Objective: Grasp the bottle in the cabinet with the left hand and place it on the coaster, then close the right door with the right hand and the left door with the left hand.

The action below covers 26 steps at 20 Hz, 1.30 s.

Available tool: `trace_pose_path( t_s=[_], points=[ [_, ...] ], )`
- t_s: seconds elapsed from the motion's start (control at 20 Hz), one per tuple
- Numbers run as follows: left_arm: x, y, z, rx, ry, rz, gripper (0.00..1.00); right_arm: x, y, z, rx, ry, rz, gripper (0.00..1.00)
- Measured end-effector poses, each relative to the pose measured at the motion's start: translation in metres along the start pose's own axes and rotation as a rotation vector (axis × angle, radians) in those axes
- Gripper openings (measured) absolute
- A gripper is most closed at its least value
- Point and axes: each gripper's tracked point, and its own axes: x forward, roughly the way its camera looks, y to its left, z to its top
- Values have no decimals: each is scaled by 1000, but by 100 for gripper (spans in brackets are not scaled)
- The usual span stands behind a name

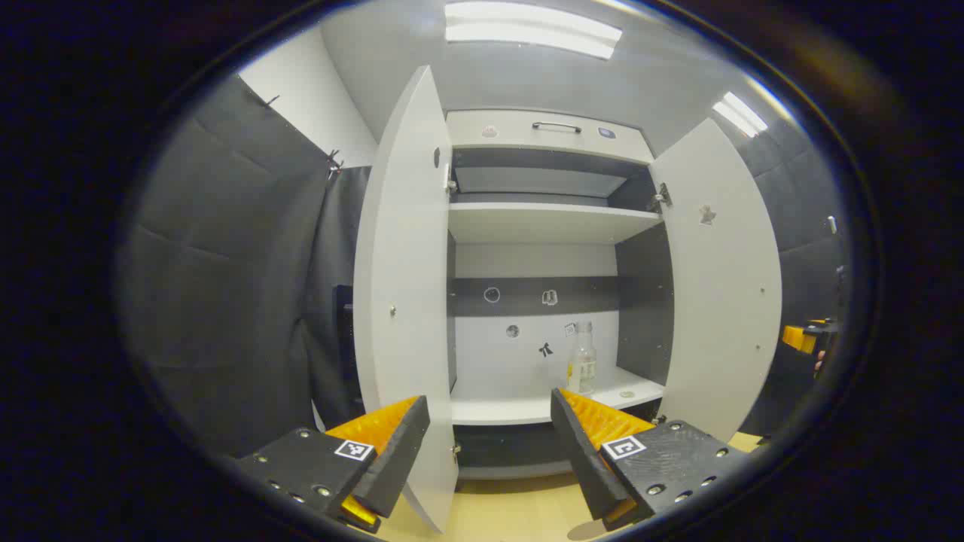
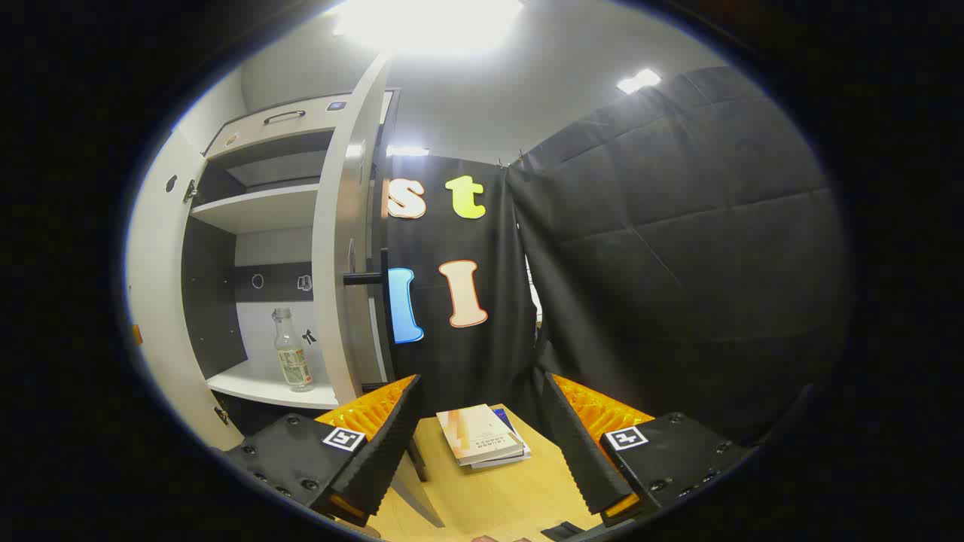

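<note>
A clear bottle [image 1: 582, 368] with a pale label stands upright on the cabinet's lower shelf [image 1: 527, 410], towards the right side. Both cabinet doors stand wide: the left door [image 1: 407, 301] and the right door [image 1: 723, 286]. My left gripper [image 1: 489, 444] is open in front of the cabinet, some way short of the shelf, with nothing between its fingers. In the right gripper view the bottle [image 2: 292, 360] shows inside the cabinet past the right door [image 2: 346, 256], whose edge faces me. My right gripper [image 2: 482, 444] is open and empty over the wooden table [image 2: 497, 497].
Stacked books [image 2: 482, 446] lie on the table beside the cabinet's right door. An upper shelf [image 1: 542, 222] and a top drawer with a handle [image 1: 556, 126] sit above. Black cloth walls enclose both sides. The other gripper [image 1: 809, 339] shows at the far right edge.
</note>
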Motion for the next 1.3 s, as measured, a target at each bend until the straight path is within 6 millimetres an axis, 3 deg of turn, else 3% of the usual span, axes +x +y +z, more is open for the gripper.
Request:
trace_pose_path(
  t_s=[0.1,0.15,0.2,0.3,0.35,0.45,0.55,0.7,0.85,0.9,1.3],
  points=[
    [5,-1,-3,3,7,1,94,-1,-1,-2,21,25,-8,99],
    [5,-3,-8,-4,14,-3,88,1,-5,-6,25,33,-16,100],
    [8,-5,-11,-15,21,-8,99,-1,-10,-8,26,37,-25,96],
    [13,-9,-17,-38,36,-15,100,-5,-18,-9,20,35,-48,100],
    [14,-11,-19,-46,39,-18,88,-5,-20,-10,18,33,-61,100],
    [14,-13,-21,-50,43,-21,99,-5,-23,-12,26,33,-73,100],
    [16,-15,-20,-48,40,-31,99,-6,-24,-14,29,40,-77,100],
    [17,-16,-22,-45,44,-36,88,-6,-25,-16,21,45,-80,96],
    [23,-20,-18,-42,28,-60,87,-6,-27,-15,16,42,-86,100],
    [28,-25,-14,-35,21,-76,99,-5,-28,-15,7,40,-90,96],
    [86,-75,-2,-79,9,-200,94,-16,-57,-3,6,31,-194,100]
  ],
)
